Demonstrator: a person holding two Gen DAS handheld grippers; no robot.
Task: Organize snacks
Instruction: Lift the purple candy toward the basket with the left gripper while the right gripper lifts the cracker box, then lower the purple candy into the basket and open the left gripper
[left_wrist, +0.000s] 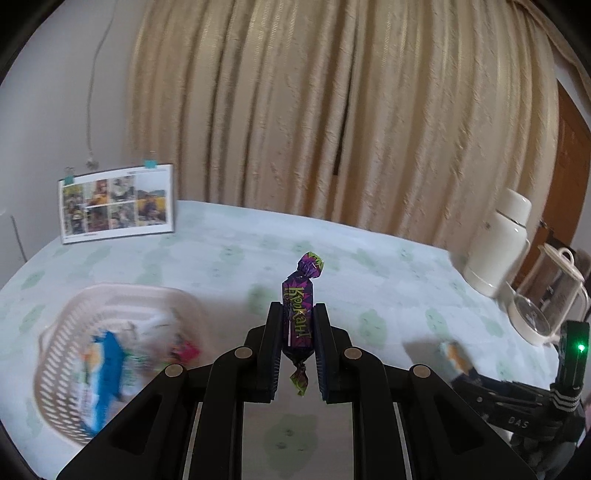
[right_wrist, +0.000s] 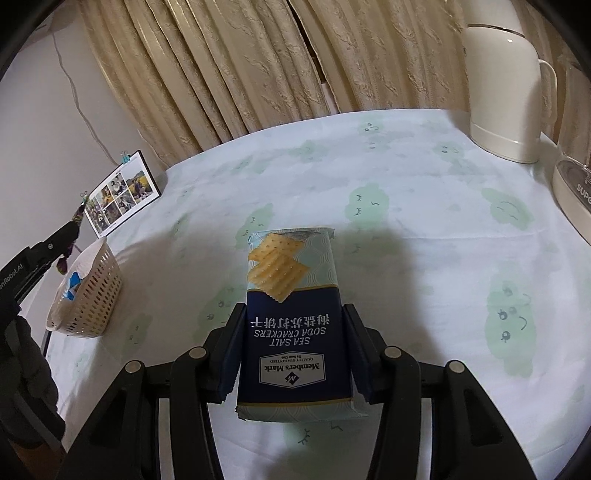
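Note:
My left gripper (left_wrist: 297, 314) is shut on a purple wrapped candy (left_wrist: 298, 314) that stands upright between its pads, above the table. A cream slotted basket (left_wrist: 74, 314) lies low to the left, blurred, holding a blue packet (left_wrist: 107, 380) and other snacks. My right gripper (right_wrist: 293, 314) is shut on a blue and pale soda cracker pack (right_wrist: 293, 325), held above the tablecloth. In the right wrist view the basket (right_wrist: 92, 295) stands at the left edge, with the left gripper (right_wrist: 72, 230) and its candy (right_wrist: 70, 243) above it. The right gripper (left_wrist: 458, 363) also shows in the left wrist view.
A white tablecloth with green prints (right_wrist: 406, 206) covers the table. A photo card (left_wrist: 116, 205) stands at the back left. A cream jug (right_wrist: 506, 88) and a glass kettle (left_wrist: 546, 295) stand at the right. Beige curtains (left_wrist: 332, 110) hang behind.

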